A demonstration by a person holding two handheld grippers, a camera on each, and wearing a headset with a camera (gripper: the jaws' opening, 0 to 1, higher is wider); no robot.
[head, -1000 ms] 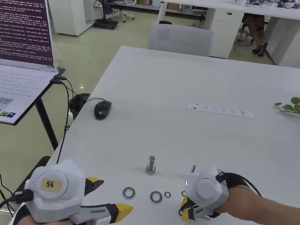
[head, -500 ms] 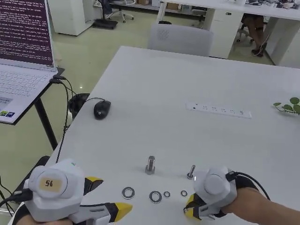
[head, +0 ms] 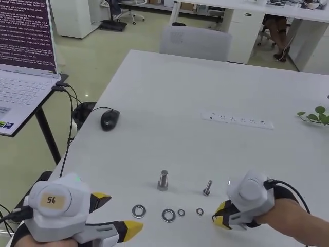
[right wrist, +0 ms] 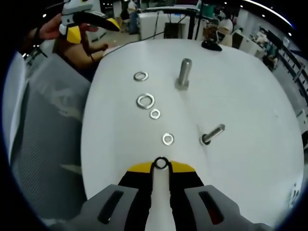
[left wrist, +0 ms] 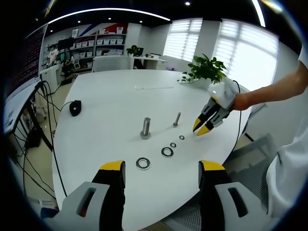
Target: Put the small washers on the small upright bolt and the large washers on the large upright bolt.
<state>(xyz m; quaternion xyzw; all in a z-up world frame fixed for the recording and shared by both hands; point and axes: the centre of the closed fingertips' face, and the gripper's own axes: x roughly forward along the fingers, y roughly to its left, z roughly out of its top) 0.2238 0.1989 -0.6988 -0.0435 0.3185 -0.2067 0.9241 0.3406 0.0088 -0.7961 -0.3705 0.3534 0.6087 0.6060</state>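
White office table (head: pixel 169 103) with a laptop (head: pixel 20 77) off to the left; the big bolt (head: pixel 163 180) stands near the front edge, the small bolt (head: pixel 207 188) just right of it, and four loose washers (head: pixel 168 215) lie in a row nearer still. The right claw (head: pixel 220 215) is pinched closed on a small washer (right wrist: pixel 161 163) at its very tips, and the left claw (left wrist: pixel 162 168) is wide open with nothing in it. My worry is that such a skinny grip lets the washer twist or pop out, or it clips the small bolt's top and tips it over.

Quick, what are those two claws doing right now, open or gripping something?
Left claw: open, holding nothing.
Right claw: closed on a small washer at its tips.
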